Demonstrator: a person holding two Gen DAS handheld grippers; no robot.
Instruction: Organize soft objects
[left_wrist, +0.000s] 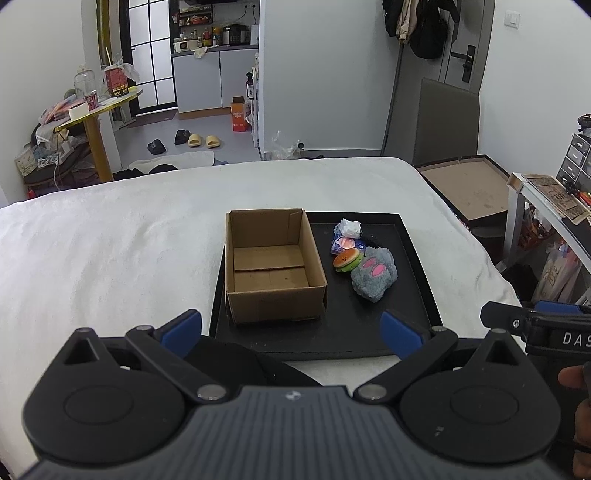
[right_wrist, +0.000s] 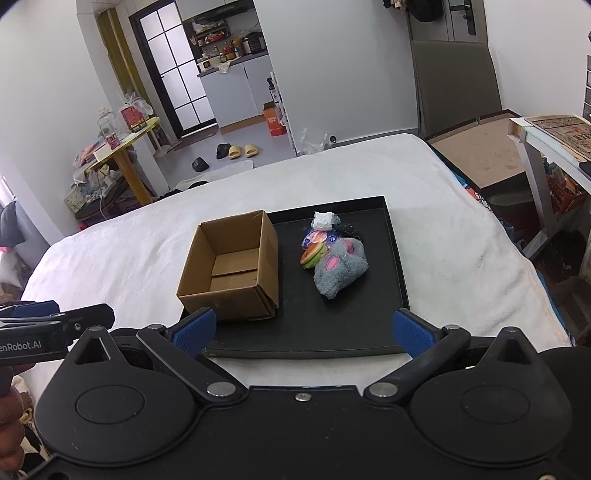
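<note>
An open cardboard box (left_wrist: 273, 266) (right_wrist: 231, 266) stands empty on the left half of a black tray (left_wrist: 369, 332) (right_wrist: 332, 332) on the white bed. Right of it on the tray lie a grey plush paw (left_wrist: 373, 275) (right_wrist: 340, 269), a small burger toy (left_wrist: 346, 259) (right_wrist: 313, 254), a blue packet (left_wrist: 341, 243) (right_wrist: 314, 236) and a crumpled white wad (left_wrist: 349, 227) (right_wrist: 324, 220). My left gripper (left_wrist: 291, 330) hangs open at the tray's near edge, nothing between its blue pads. My right gripper (right_wrist: 302, 332) is open too, just short of the tray.
The white bed cover (left_wrist: 110, 251) (right_wrist: 110, 251) spreads wide to the left. Right of the bed stand a desk (left_wrist: 546, 192) (right_wrist: 546, 136) and a flat brown board (left_wrist: 472, 184). Beyond the bed are slippers (left_wrist: 201, 140) on the floor and a cluttered yellow table (left_wrist: 96, 110).
</note>
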